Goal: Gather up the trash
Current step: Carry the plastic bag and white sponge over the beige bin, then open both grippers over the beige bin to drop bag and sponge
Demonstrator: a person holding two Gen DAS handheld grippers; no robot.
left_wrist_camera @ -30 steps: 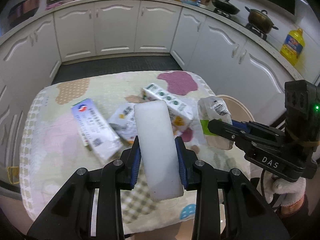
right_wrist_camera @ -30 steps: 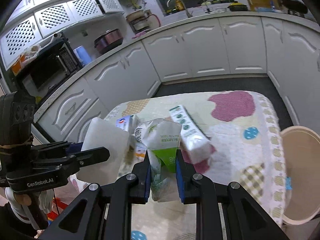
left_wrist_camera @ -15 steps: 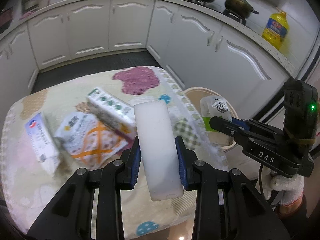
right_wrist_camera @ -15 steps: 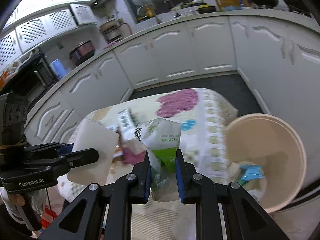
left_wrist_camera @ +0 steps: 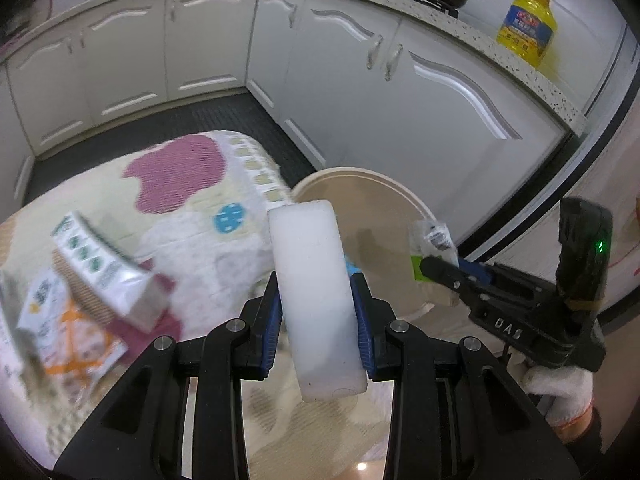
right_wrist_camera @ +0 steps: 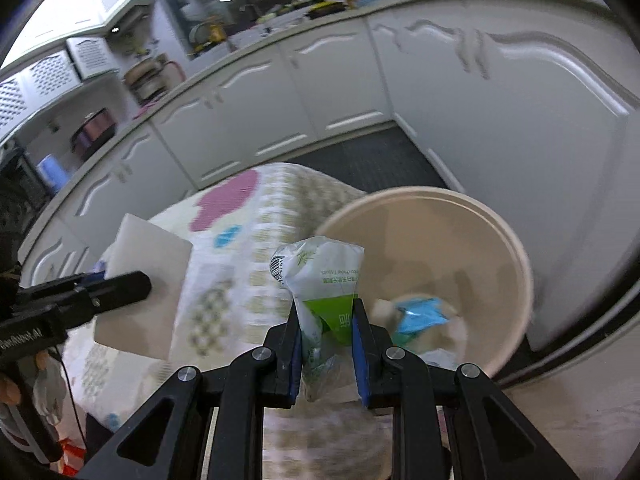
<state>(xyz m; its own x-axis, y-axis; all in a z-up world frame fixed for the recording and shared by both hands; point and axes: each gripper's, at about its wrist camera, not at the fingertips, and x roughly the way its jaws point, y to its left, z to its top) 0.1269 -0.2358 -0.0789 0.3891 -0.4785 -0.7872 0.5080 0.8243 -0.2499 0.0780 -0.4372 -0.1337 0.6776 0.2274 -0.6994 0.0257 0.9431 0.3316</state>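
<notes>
White kitchen cabinets (left_wrist_camera: 340, 64) curve around behind everything. In front of me the desk (left_wrist_camera: 248, 248) wears a patterned cloth with a purple blotch and a blue dot, and just off its far corner stands the beige trash bin (right_wrist_camera: 516, 264), open at the top, with a blue wrapper (right_wrist_camera: 420, 314) lying inside among paler scraps (too blurred to name).

On the desk, to the left, a long white carton with green marks (left_wrist_camera: 104, 272) lies tilted across an orange-and-white packet (left_wrist_camera: 64, 332); both are smeared by blur.

My left gripper (left_wrist_camera: 318, 316) is clamped on a white foam block (left_wrist_camera: 314, 300), the blue pads pressed against its two long sides, and the block stands up between the fingers with its top end in line with the bin's near rim. My right gripper (right_wrist_camera: 326, 336) is pinched shut on a crumpled green-and-white plastic bag (right_wrist_camera: 320, 276), held by its lower part so the knotted top sticks up, near the bin's rim on the desk side.

A yellow oil bottle (left_wrist_camera: 526, 28) sits on the counter at the far right.
</notes>
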